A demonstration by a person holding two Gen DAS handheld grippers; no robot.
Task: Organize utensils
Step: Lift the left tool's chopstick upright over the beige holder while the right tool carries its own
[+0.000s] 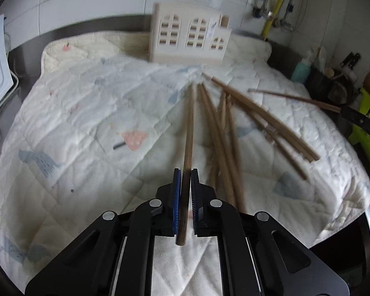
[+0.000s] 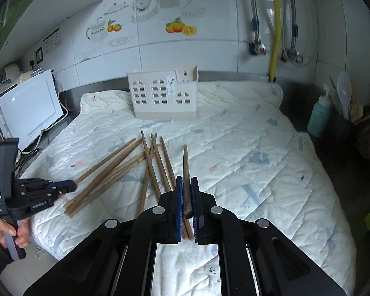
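Left tool [image 1: 185,172]: jaws closed on a single chopstick [image 1: 189,128], which runs forward between the blue pads, its butt end poking out behind them. Tool angled downward over the near part of the quilted pad [image 1: 86,98] that covers the desk. In the right wrist view the same tool [image 2: 72,186] sits at the pad's left edge, held by a hand [image 2: 14,231] wrapped round its grey handle; white lettering on its black body, too small to read.

Right tool [image 2: 187,180]: jaws closed on another chopstick [image 2: 185,162], tip aimed toward the far edge of the pad, tool tilted down. Seen from the left wrist camera, this tool [image 1: 345,110] comes in from the right edge, its chopstick [image 1: 293,98] held clear above the pad.

Loose chopsticks [image 2: 125,165] lie fanned and crossing in a pile mid-pad, between the two tools, flat on the quilt.

Utensil holder [image 2: 164,96]: cream, arched window cut-outs, upright near the far edge of the pad. Small white label on its front, print unreadable.

Wall tiles behind carry teapot and orange decals [image 2: 180,28] with script lettering, not legible. Teal bottle [image 2: 319,117] at the right edge of the desk, label blurred.
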